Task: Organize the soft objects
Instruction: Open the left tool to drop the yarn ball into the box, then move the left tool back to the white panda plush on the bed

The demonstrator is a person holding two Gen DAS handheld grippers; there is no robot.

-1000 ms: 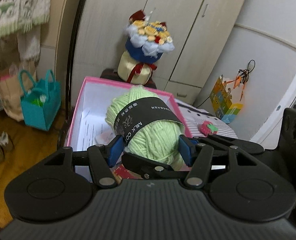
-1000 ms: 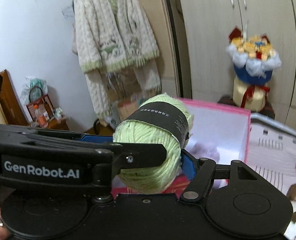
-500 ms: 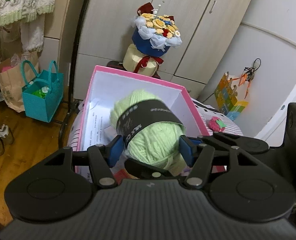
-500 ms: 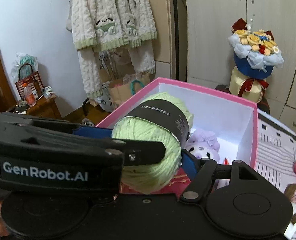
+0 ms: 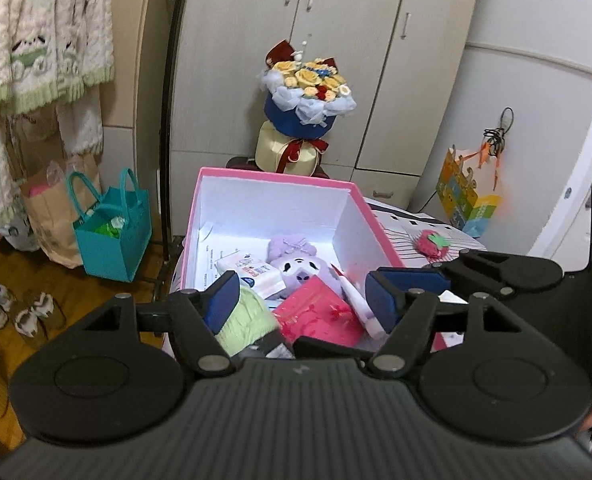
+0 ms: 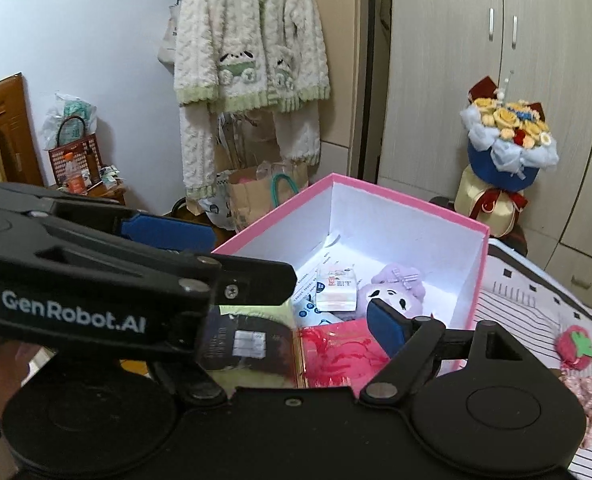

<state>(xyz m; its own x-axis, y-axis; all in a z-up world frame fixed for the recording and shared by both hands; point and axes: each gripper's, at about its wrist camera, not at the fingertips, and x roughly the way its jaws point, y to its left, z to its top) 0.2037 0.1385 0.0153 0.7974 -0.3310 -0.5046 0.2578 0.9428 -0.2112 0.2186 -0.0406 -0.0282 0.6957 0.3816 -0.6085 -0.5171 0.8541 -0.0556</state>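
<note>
We hold both grippers over a pink box [image 5: 274,176] with white inner walls, standing on a striped cloth [image 6: 536,300]. Our left gripper [image 5: 302,294] has its blue-padded fingers [image 5: 222,300] spread wide with nothing between them; our right gripper [image 6: 276,276] is likewise spread and empty, one of its fingers crossing in front of the left wrist camera.

The green yarn ball [image 5: 246,320] with its black label lies in the near left corner of the box, just below the left gripper's left finger. Beside it lie a pink gift packet [image 5: 320,312], a purple plush toy [image 5: 296,260], a white tissue pack [image 5: 252,272] and printed paper on the box floor. A small strawberry toy [image 5: 432,242] sits on the cloth to the right of the box.

Behind the box a flower bouquet [image 5: 310,96] stands before pale wardrobe doors [image 5: 336,40]. To the left, a cream knitted cardigan [image 6: 248,48] hangs on the wall above a brown paper bag [image 5: 46,208] and a teal bag [image 5: 112,236] on a wooden floor [image 5: 76,304], with shoes [image 5: 12,308] near them.
</note>
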